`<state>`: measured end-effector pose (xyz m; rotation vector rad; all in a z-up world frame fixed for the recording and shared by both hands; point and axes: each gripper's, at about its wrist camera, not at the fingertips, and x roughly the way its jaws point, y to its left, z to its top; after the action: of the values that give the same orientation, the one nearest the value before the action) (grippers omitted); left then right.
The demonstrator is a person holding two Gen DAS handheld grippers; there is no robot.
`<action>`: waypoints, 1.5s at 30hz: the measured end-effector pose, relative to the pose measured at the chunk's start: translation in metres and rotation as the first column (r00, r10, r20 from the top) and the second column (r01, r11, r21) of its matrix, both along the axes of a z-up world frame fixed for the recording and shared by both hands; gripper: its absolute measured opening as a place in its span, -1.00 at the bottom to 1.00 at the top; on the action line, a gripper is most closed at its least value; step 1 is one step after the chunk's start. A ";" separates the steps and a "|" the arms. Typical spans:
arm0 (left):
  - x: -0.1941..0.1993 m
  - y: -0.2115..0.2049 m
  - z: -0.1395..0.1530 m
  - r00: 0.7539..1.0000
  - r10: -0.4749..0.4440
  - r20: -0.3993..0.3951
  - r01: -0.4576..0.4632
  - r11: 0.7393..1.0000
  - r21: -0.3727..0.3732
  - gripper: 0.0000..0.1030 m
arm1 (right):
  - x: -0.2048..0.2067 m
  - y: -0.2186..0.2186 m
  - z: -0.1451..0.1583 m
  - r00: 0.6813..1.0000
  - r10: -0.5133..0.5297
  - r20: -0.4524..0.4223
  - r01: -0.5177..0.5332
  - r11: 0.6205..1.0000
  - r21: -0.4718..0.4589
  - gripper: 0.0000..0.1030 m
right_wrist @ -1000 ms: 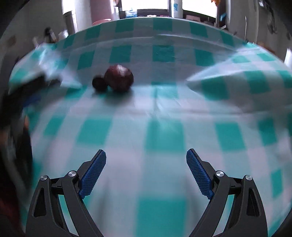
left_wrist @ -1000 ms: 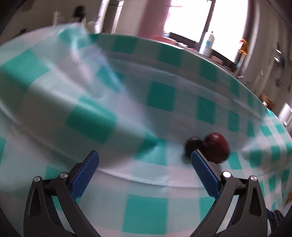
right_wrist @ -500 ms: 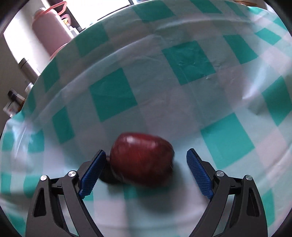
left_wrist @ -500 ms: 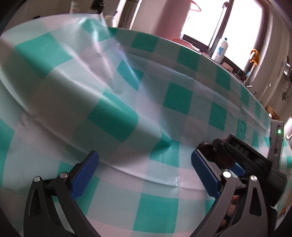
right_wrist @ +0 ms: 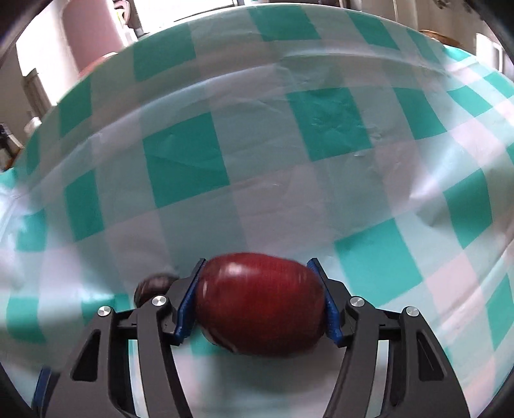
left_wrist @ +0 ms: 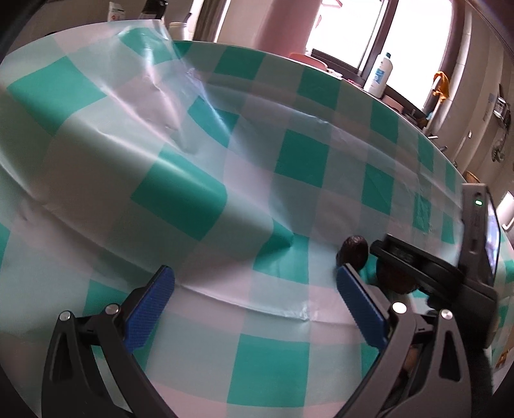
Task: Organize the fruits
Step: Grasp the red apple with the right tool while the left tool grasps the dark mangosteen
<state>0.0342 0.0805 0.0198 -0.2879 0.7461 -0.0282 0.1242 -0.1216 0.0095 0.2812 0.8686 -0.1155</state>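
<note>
In the right wrist view a dark red apple (right_wrist: 258,305) fills the space between my right gripper's (right_wrist: 257,262) blue pads. The jaws are closing and both pads touch its sides. A small dark round fruit (right_wrist: 154,284) lies on the cloth just left of the left finger. My left gripper (left_wrist: 254,271) stands open over the green and white checked tablecloth (left_wrist: 180,199) with nothing between its fingers. In that view the small dark fruit (left_wrist: 351,249) sits beyond its right fingertip. My right gripper (left_wrist: 417,267) reaches in from the right and hides most of the apple (left_wrist: 393,279).
The tablecloth is rumpled, with a raised fold (left_wrist: 167,96) at the back left and creases (right_wrist: 427,193) at the right. A white bottle (left_wrist: 380,77) stands past the far table edge by the window. A pink flask (right_wrist: 93,29) stands beyond the cloth.
My right gripper swept across the table to the apple, then its jaws came in against the apple's sides. My left gripper stayed open and almost still.
</note>
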 end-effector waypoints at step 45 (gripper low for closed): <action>0.084 -0.122 -0.027 0.931 -0.334 -0.145 0.357 0.916 0.182 -0.24 | -0.080 -0.045 -0.011 0.941 0.339 0.018 -0.338 0.941 -0.022 0.26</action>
<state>0.1186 -0.0411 -0.0071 0.0452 0.8974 -0.2719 0.0444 -0.1668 -0.0016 0.1117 0.8818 0.2002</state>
